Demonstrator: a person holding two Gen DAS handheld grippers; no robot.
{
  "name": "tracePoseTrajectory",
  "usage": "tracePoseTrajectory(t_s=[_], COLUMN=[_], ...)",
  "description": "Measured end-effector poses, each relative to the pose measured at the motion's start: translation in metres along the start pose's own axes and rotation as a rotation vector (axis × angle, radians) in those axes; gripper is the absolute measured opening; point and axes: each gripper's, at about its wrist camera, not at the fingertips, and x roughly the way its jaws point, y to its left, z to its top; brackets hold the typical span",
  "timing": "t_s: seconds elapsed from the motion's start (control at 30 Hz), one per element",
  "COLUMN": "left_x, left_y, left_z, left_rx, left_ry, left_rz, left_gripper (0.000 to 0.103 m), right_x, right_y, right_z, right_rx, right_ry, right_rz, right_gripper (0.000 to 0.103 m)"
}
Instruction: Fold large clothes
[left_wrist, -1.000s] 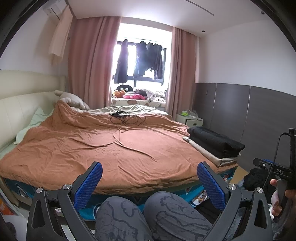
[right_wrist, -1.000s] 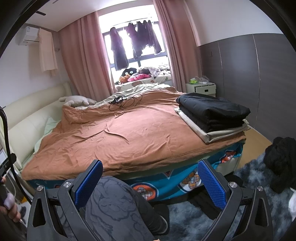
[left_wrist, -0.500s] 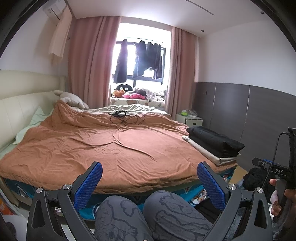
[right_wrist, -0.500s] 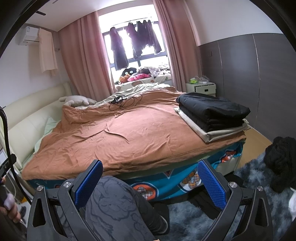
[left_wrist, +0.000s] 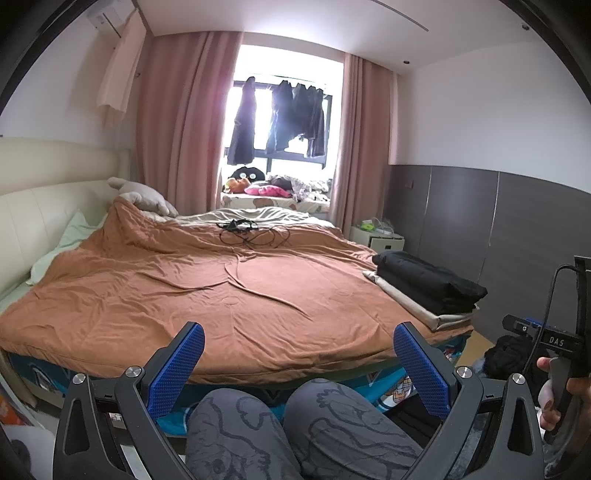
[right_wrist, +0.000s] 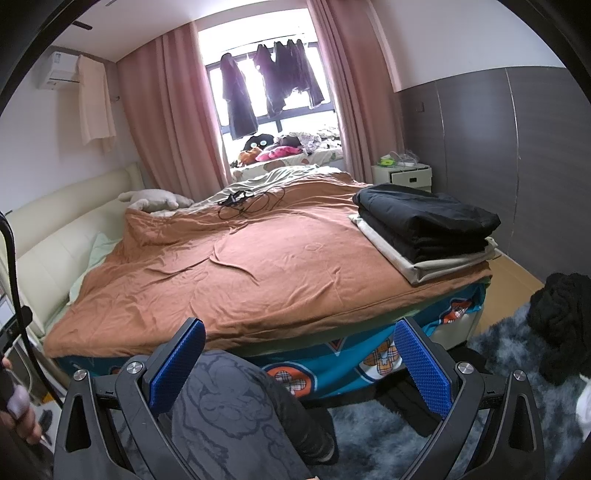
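Left wrist view
Change: nothing has shifted since the earlier frames; the bed and the stack lie as before, and the gripper stays where it was.
Left gripper (left_wrist: 298, 363): jaws spread wide, nothing between them; it hangs above the person's knees (left_wrist: 280, 417), short of the bed's near edge.
Right gripper (left_wrist: 546, 334): only its body and cable show at the right border, with the right hand (left_wrist: 554, 391) around the handle; I cannot tell its jaws from here.
Stack (left_wrist: 424, 286): folded black clothes on a folded beige piece, at the bed's near right corner, close to the right edge.
Bed (left_wrist: 406, 334): a brown cover (left_wrist: 207, 291) spreads over most of it, wrinkled but flat.
Cable (left_wrist: 251, 234): a black tangle near the far edge, well apart from the stack.
Open room: the cover's middle and near left part are bare.

Right wrist view
Change: the same as in the earlier frames, with no motion seen.
Right gripper (right_wrist: 299, 363): jaws wide apart, holding nothing; it is over one knee, below the bed's near edge.
Stack (right_wrist: 424, 229): at the right edge by the near right corner, its beige bottom layer just inside the cover's rim.
Heap (right_wrist: 561, 325): loose black clothes on the grey rug (right_wrist: 388, 439), right of the bed's corner and apart from it.
Left hand (right_wrist: 18, 413): at the left border, gripping a handle.
Cover (right_wrist: 240, 280): open from the stack to the left edge.
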Motion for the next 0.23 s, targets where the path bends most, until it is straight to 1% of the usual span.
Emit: tracePoseTrajectory(t_s=[0.23], left_x=[0.0051], left_y=[0.0024], left_z=[0.0014], left_rx=[-0.002], left_ry=[0.008], left_rz=[0.000], left_gripper=[0.103], right_x=[0.0110], right_y=[0.0003], right_z=[0.0034], right_rx=[0.020], right_ry=[0.007], right_rz=[-0.012], right_gripper=[0.103])
